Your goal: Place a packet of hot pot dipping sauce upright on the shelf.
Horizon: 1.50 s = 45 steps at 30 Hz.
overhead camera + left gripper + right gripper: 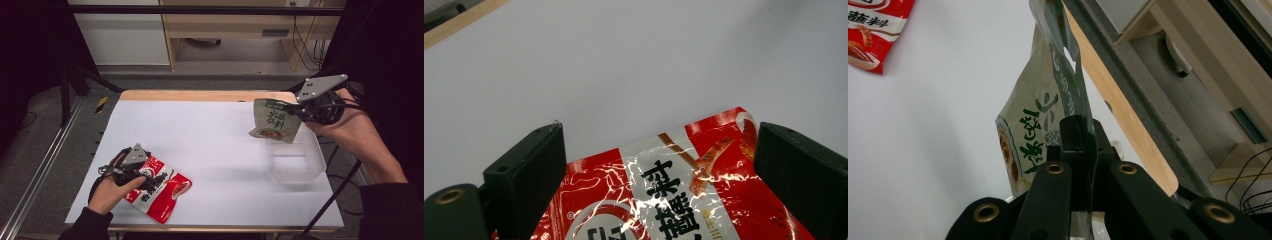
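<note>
Below the held green packet [274,121], a clear tub [296,162] sits unobstructed.

Lab-type recording bay, not a home: white-covered table [210,130] on a wooden top, aluminium rail [37,170] along its left side, black curtains [30,45] at both flanks, loose cables [305,45] trailing under a bare plywood bench [240,25] behind.

red packet [684,200] with black Chinese characters, green-lettered pale packet [1043,125]
</note>
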Each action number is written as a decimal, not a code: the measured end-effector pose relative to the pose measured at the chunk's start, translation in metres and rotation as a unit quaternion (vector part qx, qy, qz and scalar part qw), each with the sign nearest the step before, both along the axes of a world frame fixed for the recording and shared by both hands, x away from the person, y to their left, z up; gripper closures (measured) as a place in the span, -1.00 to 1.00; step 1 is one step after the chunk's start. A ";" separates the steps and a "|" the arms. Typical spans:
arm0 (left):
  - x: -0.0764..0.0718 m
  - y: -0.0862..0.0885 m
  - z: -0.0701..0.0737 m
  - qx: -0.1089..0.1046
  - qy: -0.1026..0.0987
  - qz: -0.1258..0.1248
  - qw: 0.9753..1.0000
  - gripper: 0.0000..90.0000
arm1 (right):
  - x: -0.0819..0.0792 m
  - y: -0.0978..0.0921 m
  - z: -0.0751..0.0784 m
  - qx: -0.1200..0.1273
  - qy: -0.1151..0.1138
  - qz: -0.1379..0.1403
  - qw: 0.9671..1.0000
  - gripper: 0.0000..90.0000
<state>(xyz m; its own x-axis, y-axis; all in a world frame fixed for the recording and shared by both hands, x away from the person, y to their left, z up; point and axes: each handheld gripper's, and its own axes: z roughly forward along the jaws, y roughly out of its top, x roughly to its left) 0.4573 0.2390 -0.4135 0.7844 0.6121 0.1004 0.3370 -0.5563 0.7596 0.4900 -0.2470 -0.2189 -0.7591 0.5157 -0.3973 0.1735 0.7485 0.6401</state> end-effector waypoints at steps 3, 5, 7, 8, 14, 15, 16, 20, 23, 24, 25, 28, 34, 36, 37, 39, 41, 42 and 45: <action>0.000 0.005 -0.003 -0.006 -0.002 0.010 1.000 -0.84 | 0.002 -0.007 0.002 -0.001 -0.007 -0.006 1.000 1.00; 0.000 0.009 -0.006 -0.003 0.001 0.015 1.000 -0.84 | 0.004 -0.012 0.002 -0.002 -0.012 -0.009 1.000 1.00; 0.000 0.012 -0.008 -0.007 -0.002 0.024 1.000 -0.84 | 0.007 -0.018 0.001 0.000 -0.017 -0.012 1.000 1.00; 0.000 0.013 -0.009 -0.007 -0.002 0.026 1.000 -0.84 | 0.008 -0.021 0.001 0.001 -0.019 -0.014 1.000 1.00; -0.005 0.016 -0.017 -0.006 -0.008 0.041 0.999 -0.84 | 0.014 -0.044 -0.006 0.015 -0.025 -0.036 0.999 1.00; -0.006 0.016 -0.017 -0.004 -0.009 0.042 0.999 -0.84 | 0.015 -0.048 -0.008 0.014 -0.024 -0.039 0.999 1.00; -0.007 0.017 -0.018 -0.005 -0.012 0.044 0.999 -0.84 | 0.016 -0.051 -0.009 0.013 -0.024 -0.042 0.999 1.00; -0.008 0.018 -0.021 -0.003 -0.015 0.050 0.999 -0.84 | 0.023 -0.063 -0.020 0.011 -0.020 -0.049 0.999 1.00; -0.009 0.021 -0.022 -0.009 -0.015 0.054 0.998 -0.84 | 0.029 -0.071 -0.030 0.016 -0.015 -0.049 0.999 1.00; -0.010 0.021 -0.022 -0.010 -0.015 0.055 0.998 -0.83 | 0.031 -0.074 -0.034 0.017 -0.012 -0.046 0.999 1.00; -0.010 0.023 -0.022 -0.010 -0.015 0.055 0.998 -0.83 | 0.032 -0.076 -0.037 0.018 -0.012 -0.043 0.999 1.00; -0.009 0.025 -0.023 -0.011 -0.013 0.062 0.998 -0.83 | 0.037 -0.081 -0.045 0.022 -0.006 -0.038 0.999 1.00; -0.007 0.026 -0.026 -0.010 -0.011 0.067 0.998 -0.83 | 0.048 -0.083 -0.056 0.019 0.007 -0.026 0.999 1.00; -0.007 0.027 -0.026 -0.012 -0.010 0.067 0.998 -0.83 | 0.051 -0.083 -0.058 0.017 0.009 -0.023 1.000 1.00; -0.007 0.027 -0.026 -0.014 -0.010 0.068 0.998 -0.83 | 0.052 -0.083 -0.059 0.017 0.011 -0.021 1.000 1.00; -0.006 0.027 -0.027 -0.013 -0.009 0.068 0.998 -0.83 | 0.054 -0.083 -0.060 0.018 0.015 -0.020 1.000 1.00; -0.006 0.027 -0.027 -0.013 -0.008 0.067 0.998 -0.83 | 0.055 -0.084 -0.062 0.016 0.017 -0.020 1.000 1.00; -0.006 0.027 -0.027 -0.013 -0.008 0.066 0.998 -0.83 | 0.056 -0.084 -0.063 0.016 0.020 -0.020 0.999 1.00; -0.005 0.029 -0.027 -0.013 -0.008 0.070 0.997 -0.83 | 0.058 -0.083 -0.067 0.016 0.025 -0.018 0.999 1.00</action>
<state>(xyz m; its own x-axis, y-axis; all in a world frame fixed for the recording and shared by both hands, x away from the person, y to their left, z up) 0.4520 0.2682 -0.4407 0.6896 0.7180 0.0943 0.3974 -0.4841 0.7796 0.5483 -0.3299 -0.2856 -0.7580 0.5551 -0.3424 0.2318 0.7200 0.6541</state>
